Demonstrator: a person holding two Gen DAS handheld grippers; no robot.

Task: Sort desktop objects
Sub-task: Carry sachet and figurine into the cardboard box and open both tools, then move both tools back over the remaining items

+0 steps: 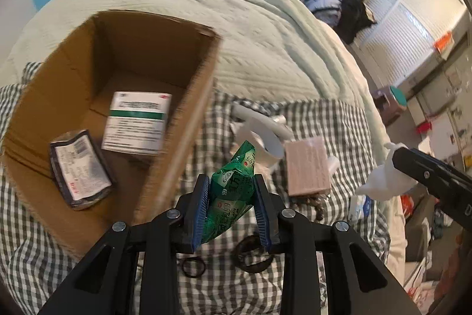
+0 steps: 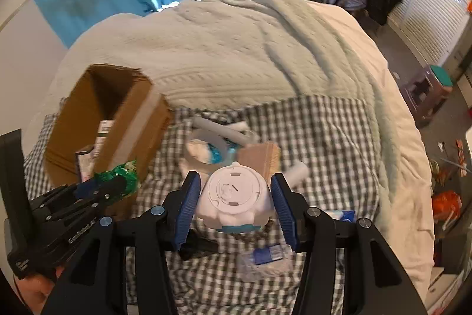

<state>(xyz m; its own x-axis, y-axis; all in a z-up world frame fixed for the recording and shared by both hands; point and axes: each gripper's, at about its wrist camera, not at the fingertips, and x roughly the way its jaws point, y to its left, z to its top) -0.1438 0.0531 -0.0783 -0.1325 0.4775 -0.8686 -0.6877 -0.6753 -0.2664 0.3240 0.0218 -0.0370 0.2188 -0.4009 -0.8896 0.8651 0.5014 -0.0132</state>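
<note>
Checked bedding point(image 1: 309, 120) is covering the near part of the bed, with a pale quilt point(image 2: 236, 49) lying beyond it. At left, an open cardboard box point(image 1: 73, 55) is sitting on the checked cloth, containing a white-and-green carton point(image 1: 137, 123) and a dark packet point(image 1: 79, 170). Just right of the box, the left hand-held gripper point(image 1: 231, 194) is clamping a green sachet point(image 1: 236, 182) above the bed. Further right, the right hand-held gripper point(image 2: 234, 197) is gripping a white toy figure point(image 2: 234, 197), underside facing the camera, over loose items lying on the cloth.
</note>
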